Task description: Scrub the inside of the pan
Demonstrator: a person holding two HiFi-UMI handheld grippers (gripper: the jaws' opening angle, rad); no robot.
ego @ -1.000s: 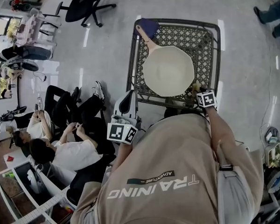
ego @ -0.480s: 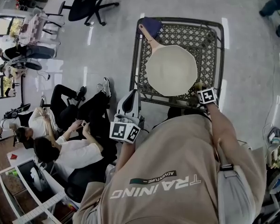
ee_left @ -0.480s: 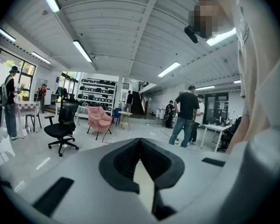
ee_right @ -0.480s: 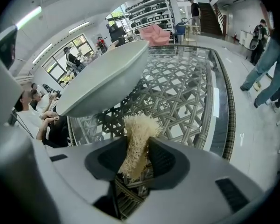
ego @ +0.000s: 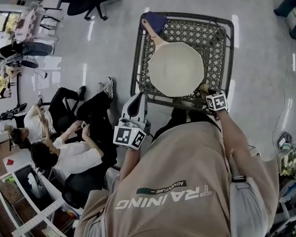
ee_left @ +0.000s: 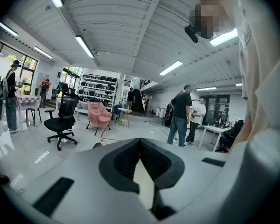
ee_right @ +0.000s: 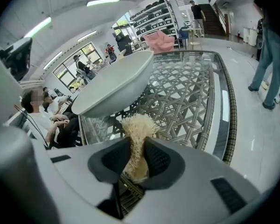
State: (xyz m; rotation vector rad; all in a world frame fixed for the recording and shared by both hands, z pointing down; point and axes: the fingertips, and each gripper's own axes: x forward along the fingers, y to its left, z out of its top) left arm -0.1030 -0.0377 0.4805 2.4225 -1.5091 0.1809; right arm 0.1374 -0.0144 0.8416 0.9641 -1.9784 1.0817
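A cream-white pan (ego: 176, 69) with a wooden handle (ego: 152, 35) rests on the glass-topped wicker table (ego: 218, 38). At the table's near right corner, just right of the pan's rim, my right gripper (ego: 205, 92) points steeply down. In the right gripper view, my right gripper (ee_right: 139, 143) has just been closing, and its jaws now pinch a straw-coloured fibre scrubber (ee_right: 139, 125); the pan (ee_right: 113, 85) lies ahead and to the left. My left gripper (ego: 138, 100) hangs off the table's near left side, jaws shut on nothing (ee_left: 140, 146).
A dark blue object (ego: 157, 22) lies at the end of the pan handle. Seated people (ego: 64, 147) are close on the left of the table. An office chair (ego: 89, 4) stands at the far left, and someone's legs (ego: 291, 4) at the far right.
Both grippers stay where they were beside the table's near edge. Only the head view has shifted a little.
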